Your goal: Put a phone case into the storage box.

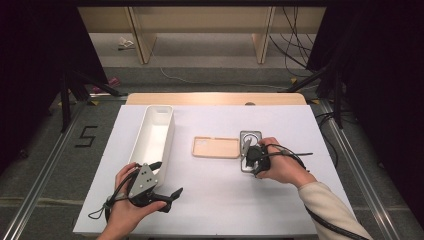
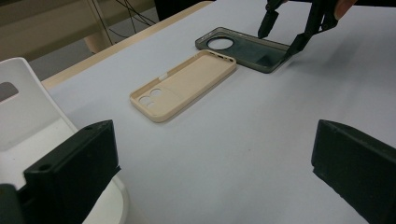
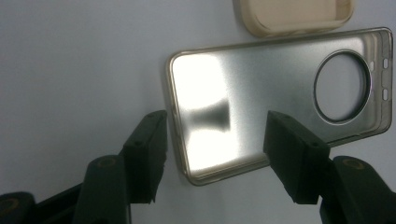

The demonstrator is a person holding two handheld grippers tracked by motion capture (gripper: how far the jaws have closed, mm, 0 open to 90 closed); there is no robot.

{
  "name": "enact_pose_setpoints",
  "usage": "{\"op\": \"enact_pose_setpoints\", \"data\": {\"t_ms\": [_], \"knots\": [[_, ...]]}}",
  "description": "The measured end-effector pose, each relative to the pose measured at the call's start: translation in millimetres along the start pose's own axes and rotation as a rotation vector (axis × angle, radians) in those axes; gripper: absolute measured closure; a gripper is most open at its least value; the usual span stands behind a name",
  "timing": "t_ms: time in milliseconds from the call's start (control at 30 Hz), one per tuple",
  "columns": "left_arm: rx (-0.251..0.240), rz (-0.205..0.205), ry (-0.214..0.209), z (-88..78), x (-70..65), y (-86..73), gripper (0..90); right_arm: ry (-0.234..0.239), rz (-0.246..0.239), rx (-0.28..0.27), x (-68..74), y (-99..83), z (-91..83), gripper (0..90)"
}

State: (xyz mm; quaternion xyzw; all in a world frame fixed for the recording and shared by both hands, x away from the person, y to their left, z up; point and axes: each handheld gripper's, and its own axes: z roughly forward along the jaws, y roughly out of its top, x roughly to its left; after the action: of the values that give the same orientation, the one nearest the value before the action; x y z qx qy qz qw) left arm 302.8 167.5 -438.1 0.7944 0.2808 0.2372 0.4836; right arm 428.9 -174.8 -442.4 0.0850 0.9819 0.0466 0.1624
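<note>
1. My right gripper has its fingers parted fairly wide, straddling the near corner of the smoky grey translucent phone case with the round camera hole. The pads press on nothing; the case lies flat, open side up, on the white tabletop.
2. In the left gripper view the right gripper's fingertips stand at the case's far end, one beside the rim, one at the corner.
3. I judge the case light, thin and flexible, probably soft plastic with a glossy, slippery inner face. A pinch across the flat would find no purchase; the raised side wall near a corner is the place to take hold, one finger inside the lip, one outside.
4. A hard squeeze would likely bow the wall, so I would grip gently and lift level.
5. Just beside it lies the beige rectangular phone case with two lens holes, also open side up.
6. My left gripper rests near the table's front edge, fingers wide with nothing between them.
7. The long white plastic bin stands left of both cases.
</note>
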Motion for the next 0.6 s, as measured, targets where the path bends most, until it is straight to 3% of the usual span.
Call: {"op": "enact_pose_setpoints", "data": {"t_ms": [267,600], "knots": [[0.001,0.001,-0.004,0.2,-0.3,-0.1,0.0,-0.040,-0.065,0.055,5.3,4.2,6.2,39.0],[0.001,0.001,-0.004,0.2,-0.3,-0.1,0.0,-0.048,-0.090,0.049,5.3,8.5,9.3,39.1]]}}
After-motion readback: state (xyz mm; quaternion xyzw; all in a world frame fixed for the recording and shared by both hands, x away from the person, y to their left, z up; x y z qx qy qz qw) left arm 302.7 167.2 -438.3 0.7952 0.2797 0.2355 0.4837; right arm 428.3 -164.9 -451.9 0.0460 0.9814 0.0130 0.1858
